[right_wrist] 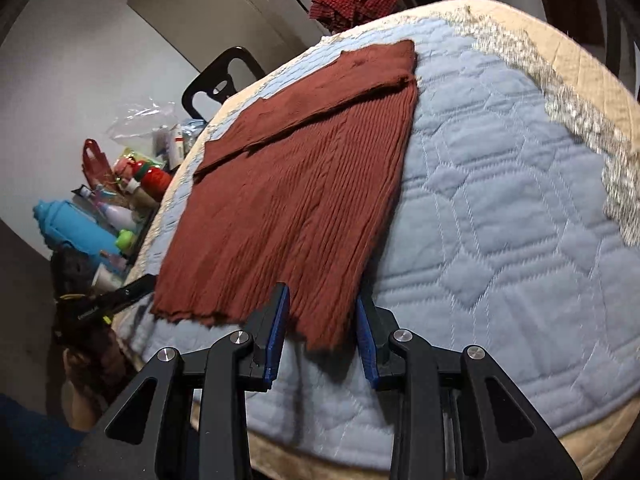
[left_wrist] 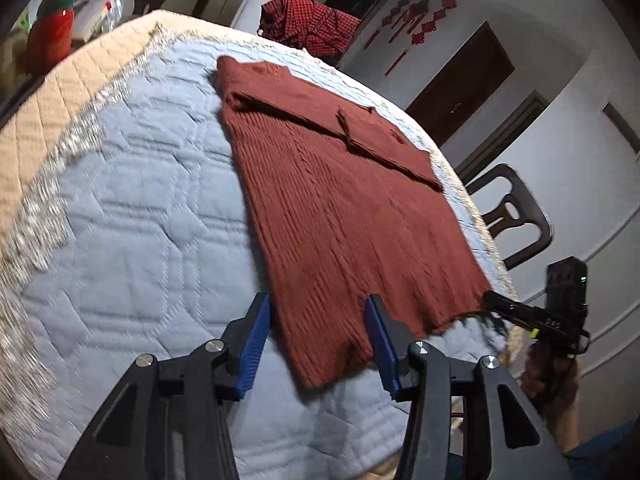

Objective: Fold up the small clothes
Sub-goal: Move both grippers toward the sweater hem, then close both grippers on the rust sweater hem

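A rust-brown ribbed knit sweater lies flat on a light blue quilted mat, sleeves folded across its upper part. It also shows in the right wrist view. My left gripper is open, its blue pads either side of the sweater's near hem corner. My right gripper is open around the other near hem corner. The right gripper also shows at the right edge of the left wrist view; the left gripper shows at the left of the right wrist view.
A red checked cloth is heaped at the far edge of the table. Dark chairs stand around it. A red bottle and cluttered toiletries sit beside the table.
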